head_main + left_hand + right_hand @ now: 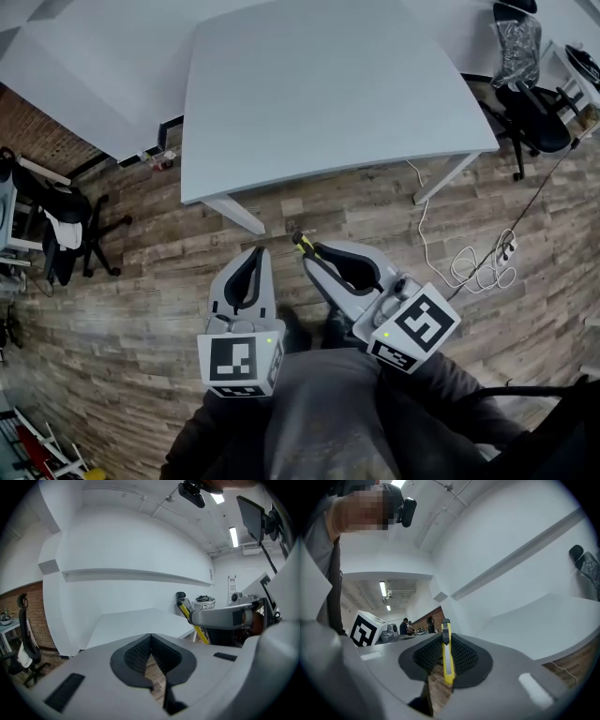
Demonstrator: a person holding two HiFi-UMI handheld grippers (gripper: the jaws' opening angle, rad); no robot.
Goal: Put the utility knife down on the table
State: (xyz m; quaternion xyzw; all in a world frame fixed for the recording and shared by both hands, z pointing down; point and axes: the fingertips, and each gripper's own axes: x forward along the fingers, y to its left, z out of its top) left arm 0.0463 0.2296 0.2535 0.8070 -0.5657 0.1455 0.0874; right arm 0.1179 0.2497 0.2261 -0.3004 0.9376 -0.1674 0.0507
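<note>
The right gripper (443, 641) has its jaws clamped on a yellow utility knife (447, 660). The knife stands on edge between the ribbed black pads, and its black-tipped front end sticks out past the jaw tips. In the head view the knife is off the tabletop (328, 94). It shows over the wood floor (141, 309), short of the tabletop's near edge and closer to that edge's left corner than to its right one. Its tip points toward the edge.

The left gripper (150, 638) has its jaws pressed together with nothing between them. It is held just beside the right gripper, low in front of the person's body and also over the floor. Each gripper carries 1 marker cube (239, 361) at its rear end.

No object can be seen on the white tabletop. A white cable (469, 264) lies in loops on the floor off the tabletop's near right corner. 1 black office chair (536, 114) stands beyond the right edge. Another office chair (61, 230), with a pale cloth draped on it, stands well off to the left.
</note>
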